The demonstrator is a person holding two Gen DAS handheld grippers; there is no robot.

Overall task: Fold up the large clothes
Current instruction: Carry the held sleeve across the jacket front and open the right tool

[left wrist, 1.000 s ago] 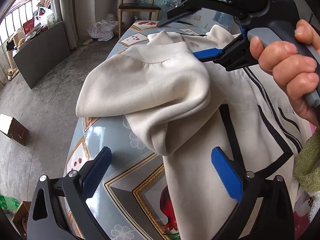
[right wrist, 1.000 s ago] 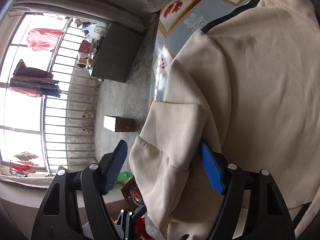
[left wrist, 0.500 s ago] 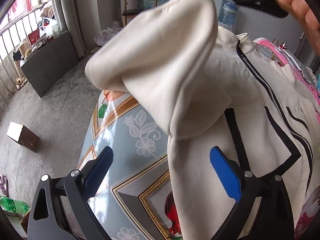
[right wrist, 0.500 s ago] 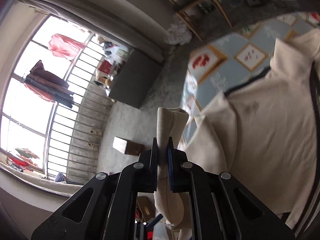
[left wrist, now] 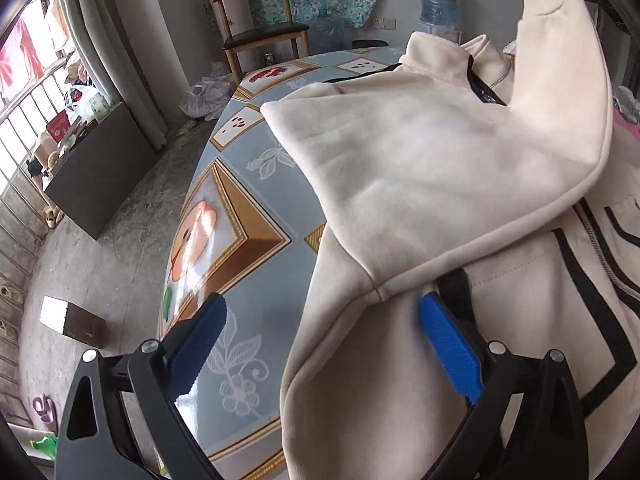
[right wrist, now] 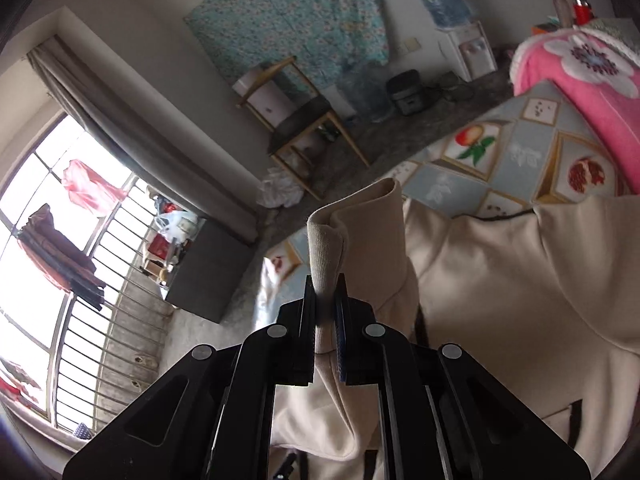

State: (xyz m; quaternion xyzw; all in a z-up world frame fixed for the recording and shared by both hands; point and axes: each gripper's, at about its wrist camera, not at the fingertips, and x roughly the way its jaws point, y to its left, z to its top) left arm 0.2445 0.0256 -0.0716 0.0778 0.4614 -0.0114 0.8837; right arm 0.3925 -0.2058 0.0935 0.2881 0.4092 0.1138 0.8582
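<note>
Cream fleece jacket sleeve cuff pinched tight in right gripper, sleeve trailing toward 5 o'clock over the body; left gripper wide open, nearer the armpit seam

A lived-in room of a home is showing itself here: a wooden chair is standing by a wall where a floral cloth is hanging, and a water dispenser with its blue bottle is sitting in the corner. Laundry is drying outside a barred window framed by a curtain. A table is wearing a fruit-patterned oilcloth, and a pink blanket is lying at its far side, above a bare concrete floor.
</note>
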